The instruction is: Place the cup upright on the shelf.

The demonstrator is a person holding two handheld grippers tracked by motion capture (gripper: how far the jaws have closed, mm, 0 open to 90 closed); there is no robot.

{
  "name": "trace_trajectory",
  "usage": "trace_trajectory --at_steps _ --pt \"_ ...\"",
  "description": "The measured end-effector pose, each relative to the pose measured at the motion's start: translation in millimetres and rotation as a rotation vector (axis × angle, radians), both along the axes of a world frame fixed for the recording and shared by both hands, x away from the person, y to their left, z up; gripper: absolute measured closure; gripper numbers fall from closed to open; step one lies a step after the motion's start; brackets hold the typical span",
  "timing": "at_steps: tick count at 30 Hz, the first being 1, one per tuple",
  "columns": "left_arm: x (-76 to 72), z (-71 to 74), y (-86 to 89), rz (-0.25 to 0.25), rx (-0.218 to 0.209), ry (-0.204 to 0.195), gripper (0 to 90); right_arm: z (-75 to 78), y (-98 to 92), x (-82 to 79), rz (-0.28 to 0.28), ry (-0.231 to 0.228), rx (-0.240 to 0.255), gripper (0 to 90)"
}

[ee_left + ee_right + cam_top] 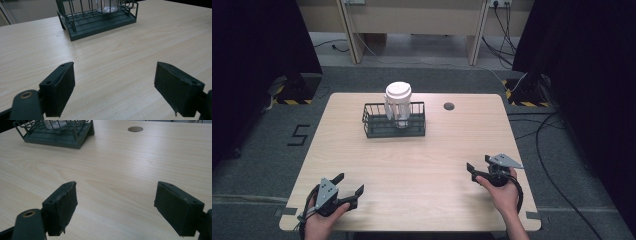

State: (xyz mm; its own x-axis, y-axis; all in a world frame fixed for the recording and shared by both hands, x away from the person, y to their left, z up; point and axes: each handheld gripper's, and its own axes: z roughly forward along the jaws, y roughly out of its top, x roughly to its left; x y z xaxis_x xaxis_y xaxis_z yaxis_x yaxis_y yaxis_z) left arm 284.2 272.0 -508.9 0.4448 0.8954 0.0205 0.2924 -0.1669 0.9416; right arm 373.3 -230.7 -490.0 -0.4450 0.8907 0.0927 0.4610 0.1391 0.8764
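A dark green wire basket (377, 127) stands at the far middle of the wooden table (422, 165). Inside its right half a clear plastic cup with a white lid (398, 102) stands upright. The basket (100, 23) lies ahead in the left gripper view, and the basket (60, 135) sits at the upper left in the right gripper view. My left gripper (350, 184) rests near the front left corner, open and holding nothing. My right gripper (479, 164) is at the front right, open too, with bare table between its jaws. Both are far from the basket.
A round dark cable hole (449, 106) lies near the table's far right edge, and the same cable hole (135, 129) is in the right gripper view. Black curtains flank both sides. Stand bases with hazard tape (292, 90) and cables (552, 150) lie on the floor.
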Motion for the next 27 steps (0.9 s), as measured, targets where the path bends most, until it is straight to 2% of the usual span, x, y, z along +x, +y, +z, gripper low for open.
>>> trace_trajectory --at_steps 4,20,27 --pt "0.0 0.1 -0.1 0.0 0.001 0.0 16.4 -4.1 -5.4 -4.7 -0.001 0.001 -0.007 19.5" --pt "0.2 0.0 -0.4 0.003 0.004 0.001 16.3 -16.8 -33.0 -30.6 -0.066 -0.022 0.003 20.1" --pt "0.2 0.2 -0.4 0.002 0.005 0.001 16.4 -17.2 -37.4 -33.0 -0.08 -0.043 0.018 20.0"
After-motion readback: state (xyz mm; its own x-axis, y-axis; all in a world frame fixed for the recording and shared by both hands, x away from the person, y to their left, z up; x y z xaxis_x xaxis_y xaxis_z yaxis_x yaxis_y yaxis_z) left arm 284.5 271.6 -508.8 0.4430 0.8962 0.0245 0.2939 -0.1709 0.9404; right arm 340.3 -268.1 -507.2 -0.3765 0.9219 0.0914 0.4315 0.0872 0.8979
